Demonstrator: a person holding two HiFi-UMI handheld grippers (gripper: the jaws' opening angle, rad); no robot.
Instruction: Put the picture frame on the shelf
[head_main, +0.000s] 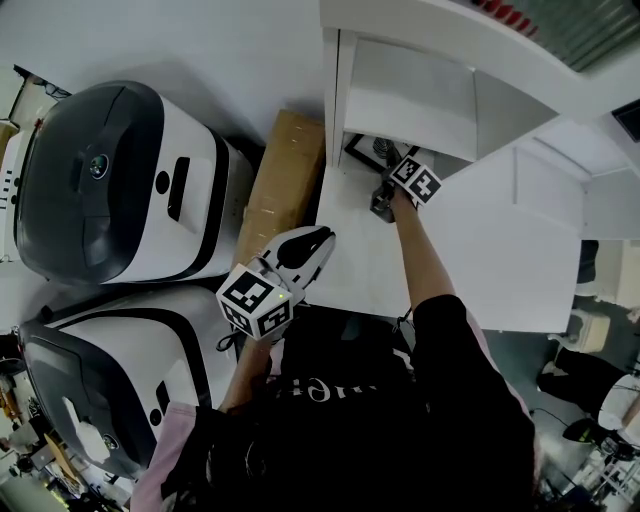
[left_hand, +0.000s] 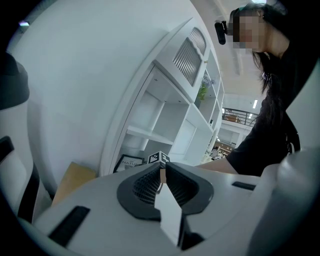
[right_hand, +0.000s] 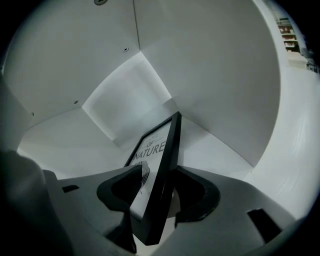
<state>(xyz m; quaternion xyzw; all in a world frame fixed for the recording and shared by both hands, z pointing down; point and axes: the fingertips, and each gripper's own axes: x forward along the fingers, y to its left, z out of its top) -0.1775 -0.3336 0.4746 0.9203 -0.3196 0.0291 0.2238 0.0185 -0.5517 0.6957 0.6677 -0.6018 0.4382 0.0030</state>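
Black-edged and printed with the word "NATURE", the picture frame (right_hand: 159, 150) stands on edge inside the lowest compartment of the white shelf unit (head_main: 420, 100). It leans slightly, directly between the jaws of the right gripper (right_hand: 158, 172). Those jaws are parted, one on each side of the frame, loose about it rather than clamped. The compartment's white back corner lies just beyond their tips. The frame's lower edge is hidden behind the jaws.

The person's bare forearm (head_main: 425, 260) stretches out behind the right gripper. The left gripper (left_hand: 161, 172) is held well back from the shelf, close to the person's body. Its jaws are closed together with nothing between them, and they point towards the compartment. A brown cardboard box (head_main: 282, 180) lies ahead and to the left of the left gripper, against the shelf unit's side.
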